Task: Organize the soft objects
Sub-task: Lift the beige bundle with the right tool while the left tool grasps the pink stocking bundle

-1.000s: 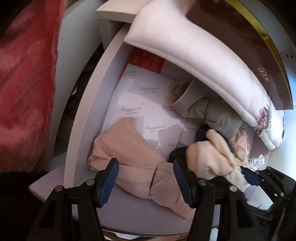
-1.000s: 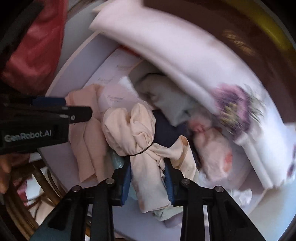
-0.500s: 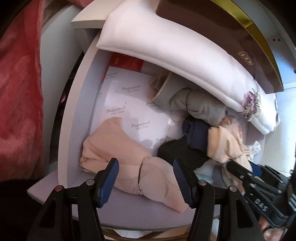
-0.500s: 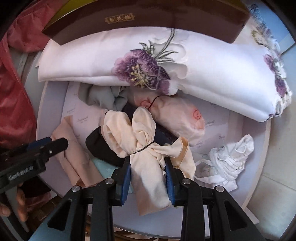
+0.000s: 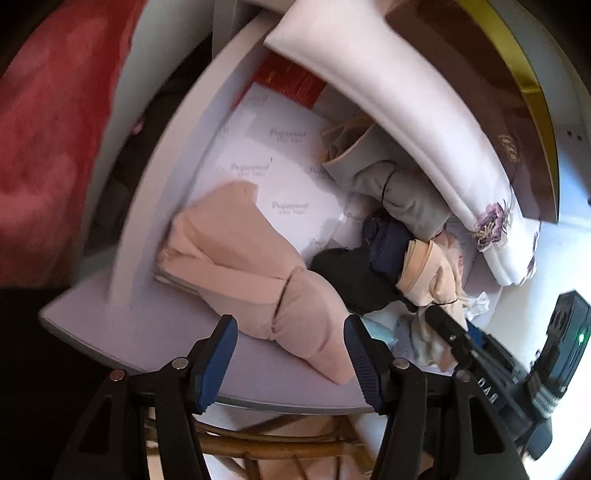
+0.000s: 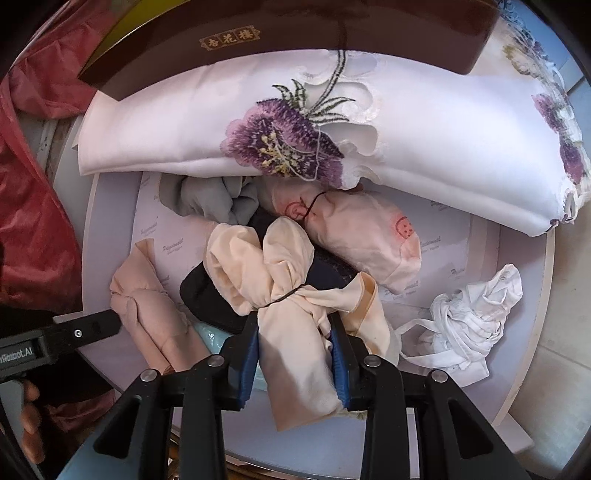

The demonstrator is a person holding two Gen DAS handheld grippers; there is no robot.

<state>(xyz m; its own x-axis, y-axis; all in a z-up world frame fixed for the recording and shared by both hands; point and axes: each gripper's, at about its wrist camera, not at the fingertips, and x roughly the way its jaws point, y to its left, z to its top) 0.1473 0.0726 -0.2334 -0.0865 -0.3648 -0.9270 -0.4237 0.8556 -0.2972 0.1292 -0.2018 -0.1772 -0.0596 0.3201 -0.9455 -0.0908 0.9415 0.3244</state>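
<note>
A pale pink tied bundle (image 5: 258, 266) lies at the front left of the lilac drawer (image 5: 155, 184). My left gripper (image 5: 290, 328) straddles its near end; the jaws are closing, and the left pad still stands clear of the cloth. My right gripper (image 6: 293, 325) is shut on a cream tied bundle (image 6: 258, 266), held over a black item (image 6: 207, 295) and a navy one (image 5: 388, 240). The left wrist view shows that cream bundle (image 5: 432, 269) at the right gripper's finger (image 5: 454, 332). The pink bundle (image 6: 147, 295) also appears beside the left gripper's finger (image 6: 92, 325).
A white pillow with purple flowers (image 6: 424, 147) lies across the drawer's back under a brown box (image 6: 295, 33). A grey bundle (image 6: 210, 199), a pink printed bundle (image 6: 362, 236) and a crumpled white cloth (image 6: 469, 325) lie inside. Red fabric (image 5: 55, 129) hangs at the left.
The right gripper carried the cream bundle away from the left gripper toward the drawer's middle and rolled its wrist. The left gripper stayed over the pink bundle, tilting a little.
</note>
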